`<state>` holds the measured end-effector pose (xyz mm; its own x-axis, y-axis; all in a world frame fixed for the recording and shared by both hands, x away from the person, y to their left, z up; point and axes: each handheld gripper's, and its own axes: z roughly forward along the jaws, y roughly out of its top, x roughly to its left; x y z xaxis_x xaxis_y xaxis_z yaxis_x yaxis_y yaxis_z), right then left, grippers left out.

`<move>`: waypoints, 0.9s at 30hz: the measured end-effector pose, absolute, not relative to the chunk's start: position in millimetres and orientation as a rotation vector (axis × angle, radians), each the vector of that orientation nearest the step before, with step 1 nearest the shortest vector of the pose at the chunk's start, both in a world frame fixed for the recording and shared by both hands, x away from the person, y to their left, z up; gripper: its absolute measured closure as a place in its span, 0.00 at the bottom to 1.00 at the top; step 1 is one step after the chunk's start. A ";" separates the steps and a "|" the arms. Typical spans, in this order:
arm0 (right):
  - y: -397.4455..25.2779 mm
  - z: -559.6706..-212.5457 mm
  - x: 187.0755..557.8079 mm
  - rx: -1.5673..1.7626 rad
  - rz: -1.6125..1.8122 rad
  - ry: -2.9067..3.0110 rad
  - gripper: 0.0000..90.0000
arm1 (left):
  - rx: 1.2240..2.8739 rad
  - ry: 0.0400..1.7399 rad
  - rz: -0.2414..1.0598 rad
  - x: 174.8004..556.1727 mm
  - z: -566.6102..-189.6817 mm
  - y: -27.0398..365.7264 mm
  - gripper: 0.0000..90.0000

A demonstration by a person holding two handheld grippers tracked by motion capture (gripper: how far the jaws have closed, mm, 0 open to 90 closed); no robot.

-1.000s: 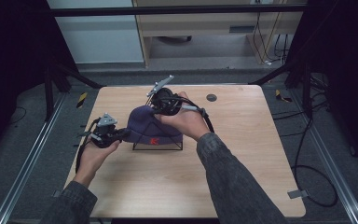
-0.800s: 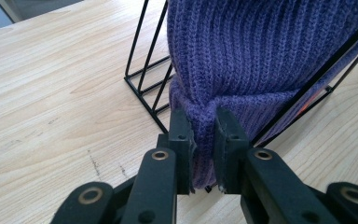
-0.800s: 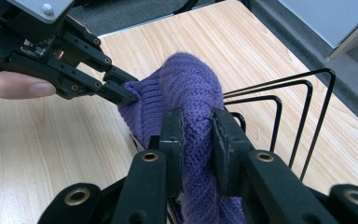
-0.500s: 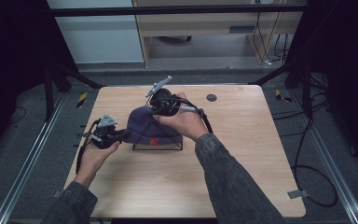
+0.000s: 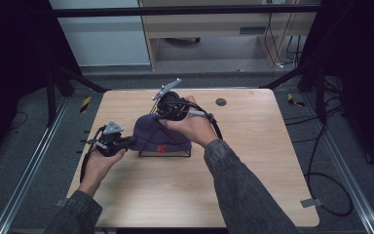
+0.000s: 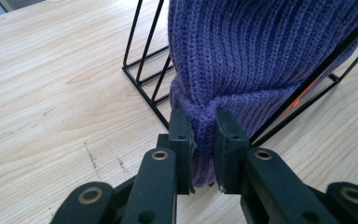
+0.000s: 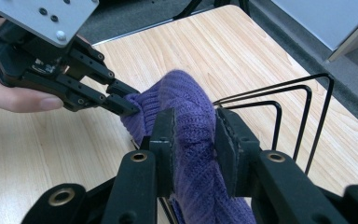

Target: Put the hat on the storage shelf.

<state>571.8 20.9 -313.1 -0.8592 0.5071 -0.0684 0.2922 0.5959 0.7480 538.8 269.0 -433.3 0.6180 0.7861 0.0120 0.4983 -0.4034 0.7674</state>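
Over the black wire rack (image 5: 175,152), the left gripper (image 6: 204,135) and right gripper (image 7: 193,140) each clamped the purple knit hat (image 5: 158,135).

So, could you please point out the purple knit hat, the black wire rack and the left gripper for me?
purple knit hat (image 5: 161,135), high view, on its crown.
black wire rack (image 6: 142,70), left gripper view, on an upright wire.
left gripper (image 6: 204,135), left gripper view, midway between its jaws.

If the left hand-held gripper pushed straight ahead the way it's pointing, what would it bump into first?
The left hand-held gripper already pinches the purple knit hat. Going straight on, it would push more hat first, then probably the black wire rack under it, though depth is hard to judge.
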 end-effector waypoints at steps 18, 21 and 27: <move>9.4 -308.0 567.8 0.673 1.138 2.532 0.74 | 2.060 1.060 0.478 540.9 -444.8 276.5 0.78; 4.8 -307.1 566.7 0.680 1.140 2.526 0.73 | 2.038 1.066 0.487 539.3 -443.2 278.3 0.74; -6.9 -304.1 564.6 0.702 1.153 2.496 0.68 | 2.020 1.076 0.520 532.6 -437.0 283.8 0.66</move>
<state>564.6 -6.9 -304.1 -0.8346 0.5468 -0.0666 0.3038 0.5578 0.7724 532.6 283.8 -437.0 0.5588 0.8293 -0.0028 0.5128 -0.3428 0.7871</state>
